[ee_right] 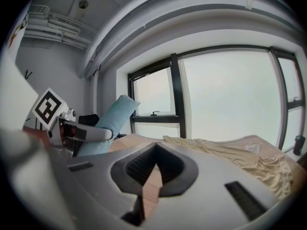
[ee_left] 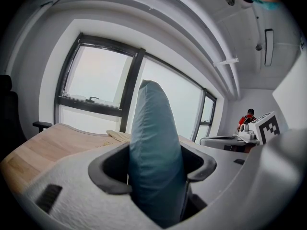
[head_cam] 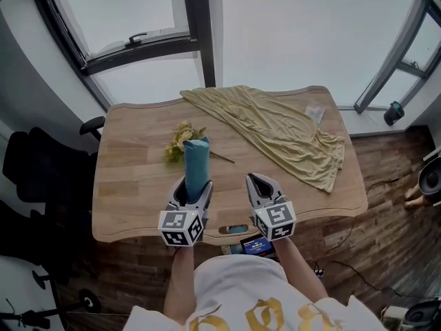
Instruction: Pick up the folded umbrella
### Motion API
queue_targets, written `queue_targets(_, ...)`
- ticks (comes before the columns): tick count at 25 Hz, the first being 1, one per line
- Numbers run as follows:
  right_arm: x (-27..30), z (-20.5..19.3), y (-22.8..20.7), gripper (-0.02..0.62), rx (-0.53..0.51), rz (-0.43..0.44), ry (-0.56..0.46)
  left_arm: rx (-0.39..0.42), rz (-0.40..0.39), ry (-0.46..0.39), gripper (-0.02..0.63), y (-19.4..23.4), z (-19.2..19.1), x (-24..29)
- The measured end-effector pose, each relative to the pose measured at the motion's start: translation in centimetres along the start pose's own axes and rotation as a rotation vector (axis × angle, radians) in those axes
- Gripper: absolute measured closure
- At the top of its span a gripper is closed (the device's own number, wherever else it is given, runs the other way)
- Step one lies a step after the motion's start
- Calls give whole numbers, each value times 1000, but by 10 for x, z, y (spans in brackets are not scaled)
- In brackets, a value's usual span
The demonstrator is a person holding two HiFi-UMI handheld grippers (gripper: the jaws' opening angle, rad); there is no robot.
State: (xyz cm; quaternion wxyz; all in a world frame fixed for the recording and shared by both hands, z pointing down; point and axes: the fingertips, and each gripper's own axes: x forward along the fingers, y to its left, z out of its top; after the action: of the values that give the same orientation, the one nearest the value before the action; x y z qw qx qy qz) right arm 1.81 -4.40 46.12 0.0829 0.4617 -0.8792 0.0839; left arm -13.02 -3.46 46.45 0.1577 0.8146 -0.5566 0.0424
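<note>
And the left gripper (head_cam: 195, 190) has it: the folded umbrella (head_cam: 196, 158), a teal bundle in its sleeve, sits squarely between the jaws, with the pads clamped against its sides and the jaws spread wide to take its bulk. In the left gripper view the umbrella rises out of the grip and stands against the window, and from the right gripper view it slants upward, with its lower end in the clamp and the wooden table (head_cam: 138, 178) below it. My read is that the pick itself is done. It looks clear of the tabletop, though the bottom end is tucked behind the gripper body and I can't confirm that. The right gripper (head_cam: 253, 179) sits just beside it, jaws drawn together to a point with nothing between them — it has no part in the hold. A small bunch of yellow flowers (head_cam: 180, 138) lies on the table just past the umbrella's tip, and a beige cloth (head_cam: 275, 133) is draped across the far right side, both well out of the way. What's left, as I judge it, is only to keep the grip firm and carry the umbrella clear.
</note>
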Motion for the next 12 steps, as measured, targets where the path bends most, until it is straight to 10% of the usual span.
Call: queue_targets(12, -3, 0, 0, 584, -7, -6, 9, 7, -12, 15, 298, -2, -3, -2)
